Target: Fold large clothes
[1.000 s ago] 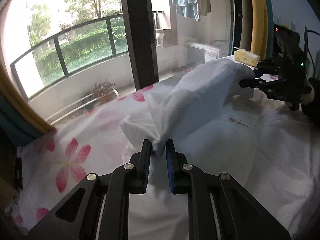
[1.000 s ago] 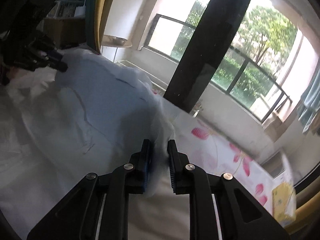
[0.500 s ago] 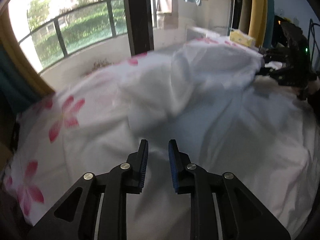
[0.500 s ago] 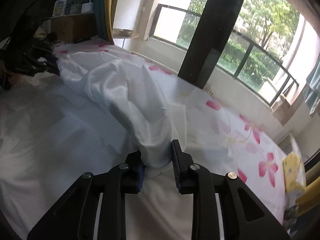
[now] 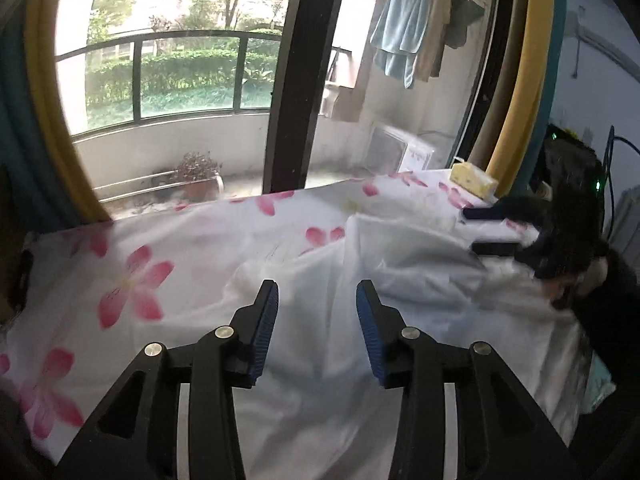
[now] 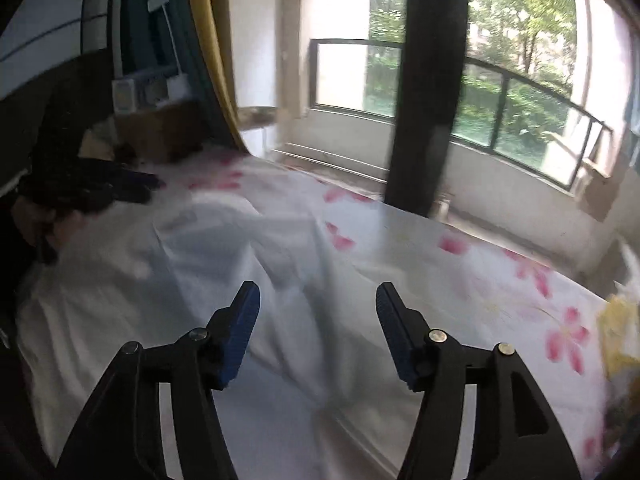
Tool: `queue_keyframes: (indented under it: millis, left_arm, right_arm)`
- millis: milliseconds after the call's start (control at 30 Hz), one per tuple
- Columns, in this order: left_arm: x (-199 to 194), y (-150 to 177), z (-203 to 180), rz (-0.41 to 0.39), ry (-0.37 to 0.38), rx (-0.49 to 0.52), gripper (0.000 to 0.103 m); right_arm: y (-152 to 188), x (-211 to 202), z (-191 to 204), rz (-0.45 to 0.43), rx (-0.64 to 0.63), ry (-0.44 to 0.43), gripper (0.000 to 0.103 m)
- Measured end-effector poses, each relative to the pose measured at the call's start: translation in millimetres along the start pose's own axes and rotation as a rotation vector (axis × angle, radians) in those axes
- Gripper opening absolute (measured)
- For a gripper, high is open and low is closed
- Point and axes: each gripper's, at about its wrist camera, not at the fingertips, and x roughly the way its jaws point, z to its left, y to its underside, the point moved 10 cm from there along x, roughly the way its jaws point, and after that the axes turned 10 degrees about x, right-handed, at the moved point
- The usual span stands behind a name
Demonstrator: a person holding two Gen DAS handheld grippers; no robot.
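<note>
Flowered bedsheet (image 5: 132, 276) under white garment (image 5: 400, 276), yellow tissue pack (image 5: 474, 181) beyond.

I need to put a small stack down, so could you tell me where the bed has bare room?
Free: flowered sheet between window edge and white garment. Crowded: the garment's side, both grippers above it, and the yellow pack corner.

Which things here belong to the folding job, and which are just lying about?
Part of the job:
- white garment, lying on the bed
- left gripper, jaws opening, nothing pinched
- right gripper, jaws opening, nothing pinched

Just lying about:
- flowered sheet
- yellow pack at the bed's far corner
- potted plant on the balcony
- hanging blue towel
</note>
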Motion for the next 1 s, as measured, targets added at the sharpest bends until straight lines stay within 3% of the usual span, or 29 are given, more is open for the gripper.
queue_keyframes:
  millis: [167, 200, 267, 333, 700, 833, 1000]
  left_arm:
    - [42.7, 15.0, -0.9, 0.096, 0.064, -0.093, 0.043]
    - [48.1, 19.7, -3.6, 0.114, 0.073, -0.098, 0.043]
    - [51.6, 26.7, -13.5, 0.124, 0.106, -0.093, 0.043]
    - [48.9, 33.5, -23.9, 0.131, 0.13, -0.087, 0.043]
    - [34.4, 63.1, -67.1, 0.176, 0.16, 0.013, 0.043]
    - [33.3, 77.6, -85.8, 0.213, 0.211, 0.033, 0.043]
    - [29.1, 83.1, -90.4, 0.239, 0.212, 0.044, 0.043]
  right_arm:
    - [8.4, 53.8, 25.9, 0.093, 0.017, -0.077, 0.058]
    - [12.9, 59.3, 28.9, 0.111, 0.022, -0.079, 0.052]
    - [22.8, 67.1, 31.8, 0.149, 0.035, -0.082, 0.015]
    - [27.8, 62.6, 33.0, 0.153, 0.037, -0.086, 0.003]
    - [86.6, 11.3, 53.4, 0.2, -0.005, -0.092, 0.003]
    - [110.3, 7.3, 53.9, 0.245, 0.004, -0.091, 0.003]
    - [126.0, 4.2, 63.7, 0.273, 0.004, -0.125, 0.004]
